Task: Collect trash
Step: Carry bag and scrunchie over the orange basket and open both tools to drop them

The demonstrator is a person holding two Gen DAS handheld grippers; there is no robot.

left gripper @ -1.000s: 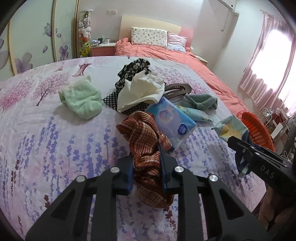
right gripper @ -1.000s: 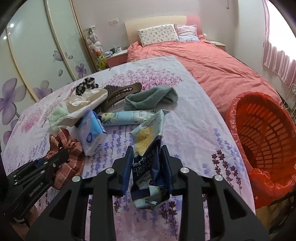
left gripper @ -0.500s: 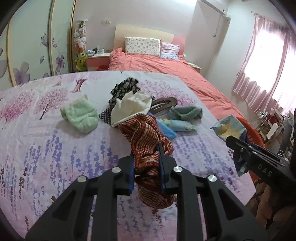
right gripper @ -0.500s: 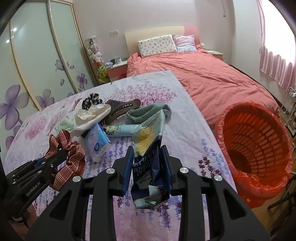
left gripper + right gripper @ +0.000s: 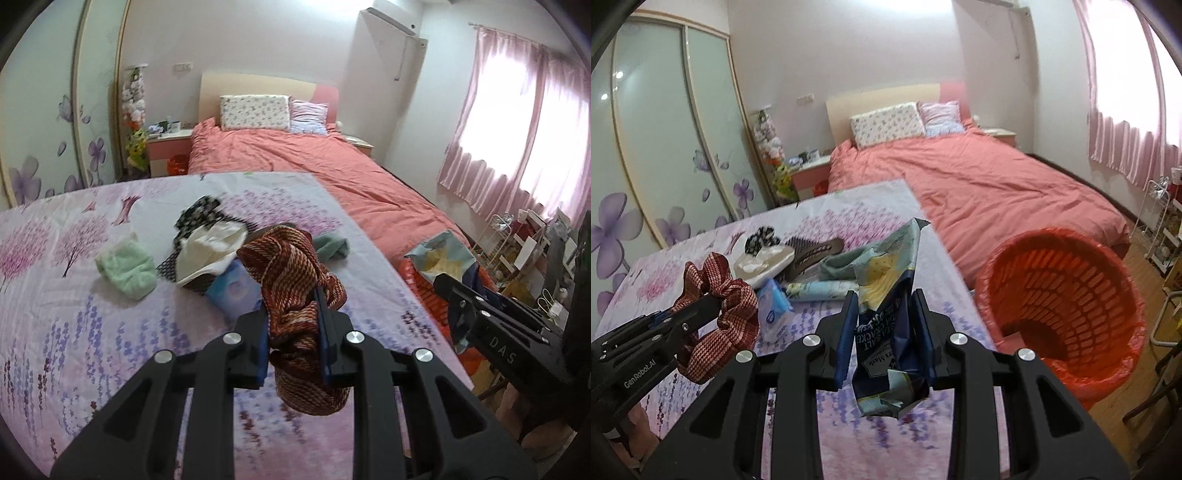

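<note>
My left gripper (image 5: 293,314) is shut on a red-brown checked scrunchie (image 5: 291,273) and holds it above the floral-covered table (image 5: 74,332); the scrunchie also shows in the right wrist view (image 5: 716,306). My right gripper (image 5: 884,321) is shut on a crumpled blue and yellow snack bag (image 5: 886,295), lifted above the table's right edge. The bag also shows in the left wrist view (image 5: 439,258). A red mesh trash basket (image 5: 1067,306) with a red liner stands on the floor to the right of the table.
On the table lie a green towel (image 5: 125,269), a cream cloth (image 5: 210,247), a blue tissue pack (image 5: 774,308), a brown slipper (image 5: 816,254), a grey-green cloth (image 5: 838,266) and a black patterned scrunchie (image 5: 762,236). A pink bed (image 5: 997,192) stands behind.
Both grippers have risen from the table with their loads. The right gripper has moved toward the red basket, which now fills more of its view.
</note>
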